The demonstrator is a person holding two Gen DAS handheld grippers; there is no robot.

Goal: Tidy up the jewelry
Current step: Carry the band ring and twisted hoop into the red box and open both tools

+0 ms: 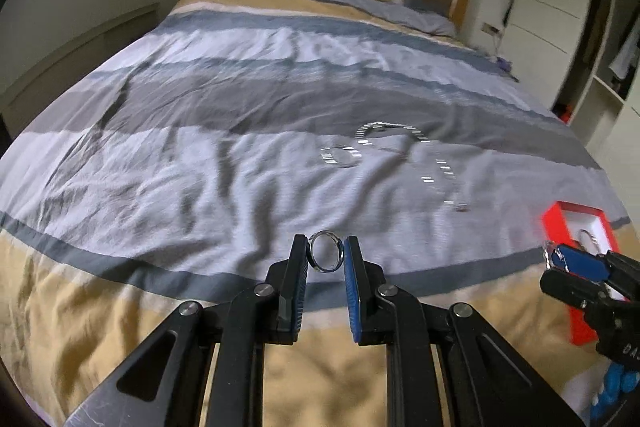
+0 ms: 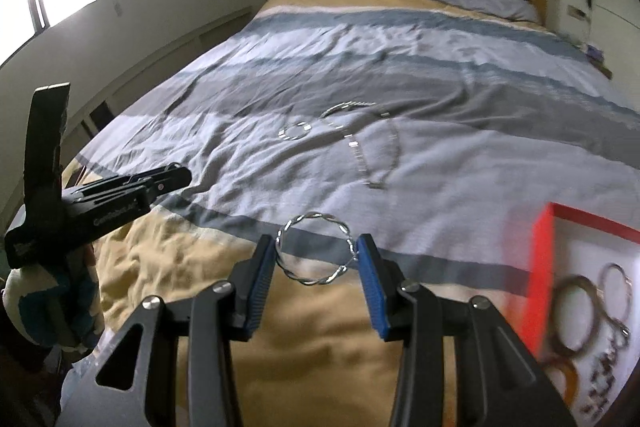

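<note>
My left claw [image 1: 326, 251] is pinching a small silver ring [image 1: 327, 251] above the striped bed [image 1: 200, 147]. My right claw [image 2: 316, 254] is clamped on a twisted wire bangle [image 2: 314, 248]. A chain [image 2: 360, 143] and a bracelet [image 2: 295, 131] lie on the duvet, and the red box [image 2: 540, 267] beside me holds other bangles.

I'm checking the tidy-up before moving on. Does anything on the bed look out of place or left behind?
Yes. A chain necklace and a small bangle lie loose on the striped bedspread, apart from the red box that holds other pieces. The left gripper holds a ring; the right gripper holds a twisted bangle.
</note>
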